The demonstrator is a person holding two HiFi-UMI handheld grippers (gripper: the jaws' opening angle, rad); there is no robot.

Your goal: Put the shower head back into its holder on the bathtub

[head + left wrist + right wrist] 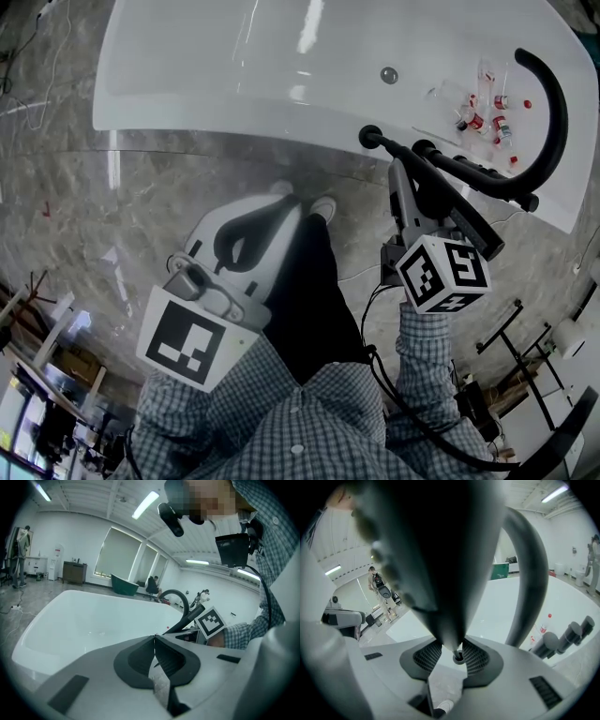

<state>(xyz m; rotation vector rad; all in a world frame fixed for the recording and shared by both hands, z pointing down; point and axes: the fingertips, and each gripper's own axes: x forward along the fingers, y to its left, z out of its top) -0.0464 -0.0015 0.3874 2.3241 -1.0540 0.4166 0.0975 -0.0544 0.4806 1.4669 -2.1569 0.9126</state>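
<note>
The right gripper (pixel 457 657) pinches the matte black tapered shower head (pixel 436 550) at its narrow neck, above the glossy white bathtub's (pixel 234 66) near right rim. It is probably rigid, slick and tugged by its curved black hose (pixel 555 103). The left gripper (pixel 153 649) is closed on nothing.

Head view: overhead, steeply down.
Left gripper view: low, across bathtub (pixel 93 620).
Right gripper view: hard against shower head (pixel 440 550).
Shared: bathtub.

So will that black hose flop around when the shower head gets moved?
Likely bendy rather than limp: the hose holds a wide arc over the tub, so it should swing along. The shower head looks stiff and smooth, maybe slippery, though the right gripper has its jaws shut on it.
</note>
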